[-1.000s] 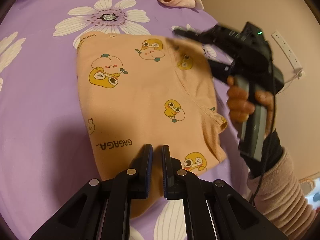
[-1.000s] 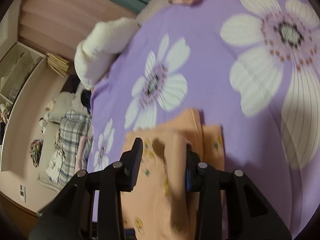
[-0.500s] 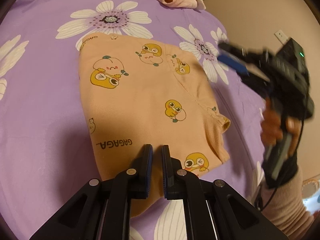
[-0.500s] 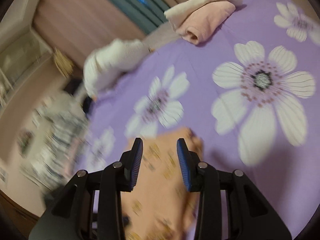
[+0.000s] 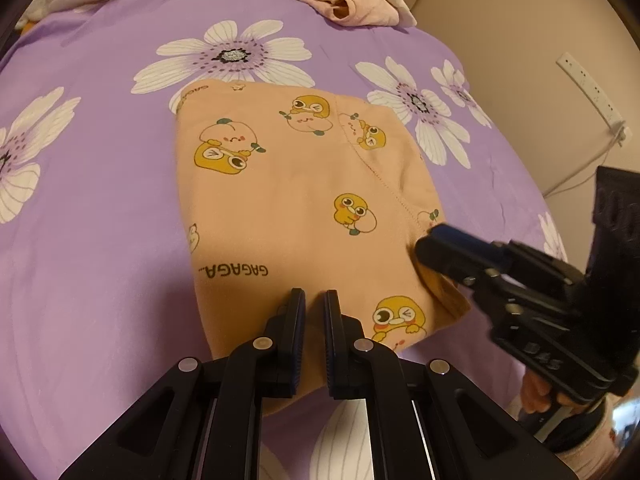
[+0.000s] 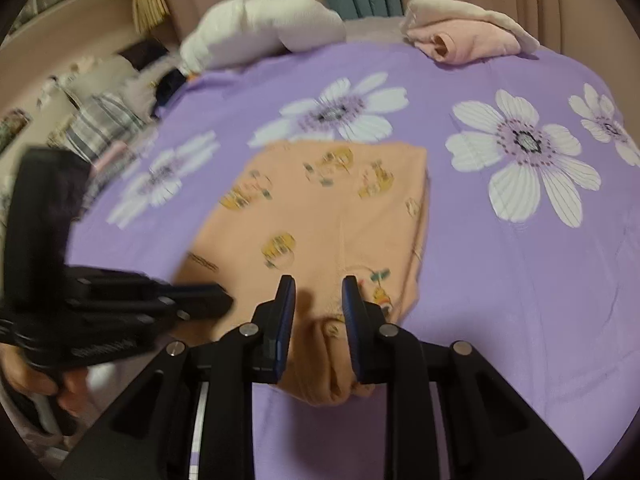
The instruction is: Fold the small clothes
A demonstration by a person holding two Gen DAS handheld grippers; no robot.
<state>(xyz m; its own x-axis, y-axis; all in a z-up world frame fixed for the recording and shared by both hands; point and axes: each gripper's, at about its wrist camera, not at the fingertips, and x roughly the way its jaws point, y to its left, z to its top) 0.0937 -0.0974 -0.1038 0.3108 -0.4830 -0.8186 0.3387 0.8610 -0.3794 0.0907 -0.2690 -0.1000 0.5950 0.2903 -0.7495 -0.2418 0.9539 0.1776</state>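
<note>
Folded peach garment on purple floral bedspread, two hand-held grippers at its near edge

Item: small peach garment (image 5: 304, 200) printed with yellow ducks and the word GAGAGA, lying folded and flat near the middle of the purple bedspread (image 5: 100, 240) with white flowers. Left gripper (image 5: 314, 308): jaws pressed nearly together, with the garment's near edge running between them. Right gripper (image 6: 318, 300): jaws narrowly spread and just now closing, a bunched fold of the garment's near corner lying between them; whether the pads yet press it cannot be told. A hand (image 6: 36, 380) holds the left gripper. Also present: pink and cream bundle of clothes (image 6: 468, 36) at the far edge of the bedspread; white pillow (image 6: 260, 24) beside it.
</note>
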